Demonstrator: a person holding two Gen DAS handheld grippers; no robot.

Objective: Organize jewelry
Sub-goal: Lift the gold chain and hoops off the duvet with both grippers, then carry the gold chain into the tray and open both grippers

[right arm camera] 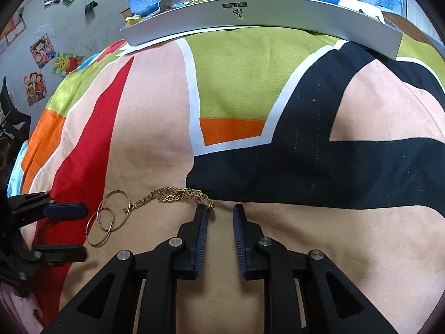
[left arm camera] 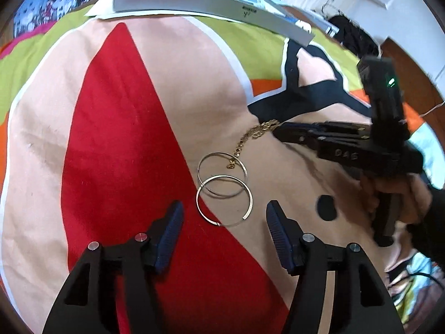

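Bright patchwork cloth (right arm camera: 230, 89) in red, peach, green, orange and black covers the surface. Over it the left tool (left arm camera: 224, 217) is held wide open, with nothing between its fingers; two thin hoops (left arm camera: 224, 188) lie overlapped just ahead of it. The right tool (right arm camera: 220, 214) is seen with a narrow gap, gripping nothing, its left fingertip touching one end of a gold chain (right arm camera: 169, 196). The chain's other end lies across a hoop. At the far edge, a grey box (right arm camera: 261, 18) is placed.
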